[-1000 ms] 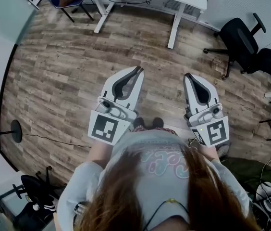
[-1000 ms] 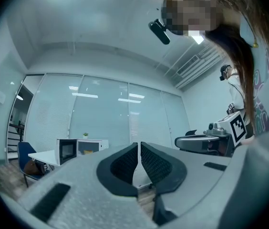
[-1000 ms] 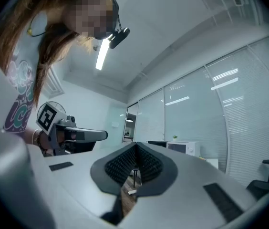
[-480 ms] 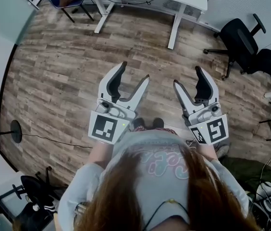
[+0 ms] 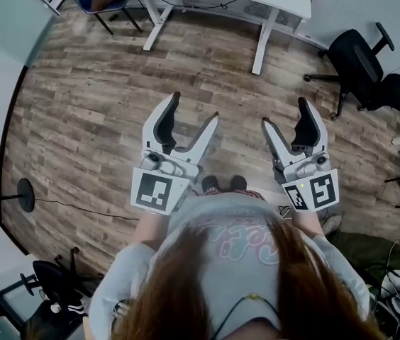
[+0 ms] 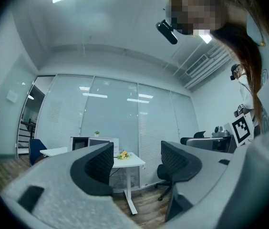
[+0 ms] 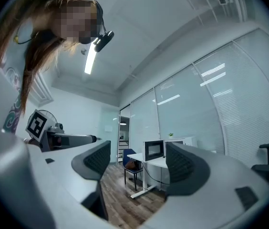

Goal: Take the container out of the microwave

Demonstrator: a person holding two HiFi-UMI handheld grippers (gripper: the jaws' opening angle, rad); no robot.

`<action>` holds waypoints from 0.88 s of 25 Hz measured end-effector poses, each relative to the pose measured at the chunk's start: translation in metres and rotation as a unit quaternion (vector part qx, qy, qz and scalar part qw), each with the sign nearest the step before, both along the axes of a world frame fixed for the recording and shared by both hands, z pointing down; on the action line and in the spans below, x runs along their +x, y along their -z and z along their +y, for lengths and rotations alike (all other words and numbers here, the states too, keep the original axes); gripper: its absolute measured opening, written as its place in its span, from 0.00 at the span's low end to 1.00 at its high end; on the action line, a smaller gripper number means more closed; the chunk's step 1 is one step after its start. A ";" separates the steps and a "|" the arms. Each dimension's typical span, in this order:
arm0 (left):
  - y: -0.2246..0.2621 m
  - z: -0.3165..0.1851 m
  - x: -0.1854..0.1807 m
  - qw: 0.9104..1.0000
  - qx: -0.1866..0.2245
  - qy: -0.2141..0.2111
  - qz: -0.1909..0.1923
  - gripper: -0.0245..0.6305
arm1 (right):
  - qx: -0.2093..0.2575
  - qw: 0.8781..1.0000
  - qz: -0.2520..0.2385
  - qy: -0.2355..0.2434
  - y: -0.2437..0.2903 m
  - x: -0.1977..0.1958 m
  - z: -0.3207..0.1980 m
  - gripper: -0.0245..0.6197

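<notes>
Microwave [image 7: 154, 150] beyond open wood floor [image 5: 101, 112]

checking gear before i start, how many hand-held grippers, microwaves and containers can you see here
hand-held grippers: 2 (left hand-held gripper, right hand-held gripper; jaws have just been opening, nothing between them)
microwave: 1
containers: 0 in view
total: 3
</notes>
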State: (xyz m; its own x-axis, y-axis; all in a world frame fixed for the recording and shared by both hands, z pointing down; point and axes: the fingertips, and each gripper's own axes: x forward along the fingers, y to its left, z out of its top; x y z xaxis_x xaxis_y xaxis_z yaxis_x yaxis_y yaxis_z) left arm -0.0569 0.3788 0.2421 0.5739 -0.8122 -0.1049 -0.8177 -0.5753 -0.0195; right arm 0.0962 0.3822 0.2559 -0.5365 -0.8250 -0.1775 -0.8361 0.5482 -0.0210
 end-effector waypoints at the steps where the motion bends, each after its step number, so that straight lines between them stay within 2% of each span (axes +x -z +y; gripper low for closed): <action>1: 0.001 0.001 -0.003 1.000 0.003 0.000 -0.001 0.47 | 0.001 1.000 0.001 0.000 0.000 -0.003 0.000 0.58; 6: 0.002 0.005 -0.023 1.000 0.018 -0.003 -0.004 0.47 | 0.005 1.000 0.010 -0.002 0.001 -0.019 0.001 0.58; 15: -0.017 0.011 -0.062 1.000 -0.010 -0.009 -0.014 0.47 | 0.037 0.999 -0.019 -0.010 0.010 -0.051 0.015 0.58; 22: -0.024 0.006 -0.067 1.000 -0.012 -0.014 -0.007 0.47 | 0.028 0.999 0.004 -0.021 -0.001 -0.051 0.012 0.58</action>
State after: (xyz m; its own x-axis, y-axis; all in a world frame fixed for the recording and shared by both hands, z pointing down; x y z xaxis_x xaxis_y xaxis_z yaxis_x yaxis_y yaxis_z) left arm -0.1238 0.3849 0.2664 0.5976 -0.7980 -0.0780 -0.8011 -0.5982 -0.0171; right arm 0.0457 0.3943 0.2569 -0.5028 -0.8361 -0.2195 -0.8587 0.5123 0.0157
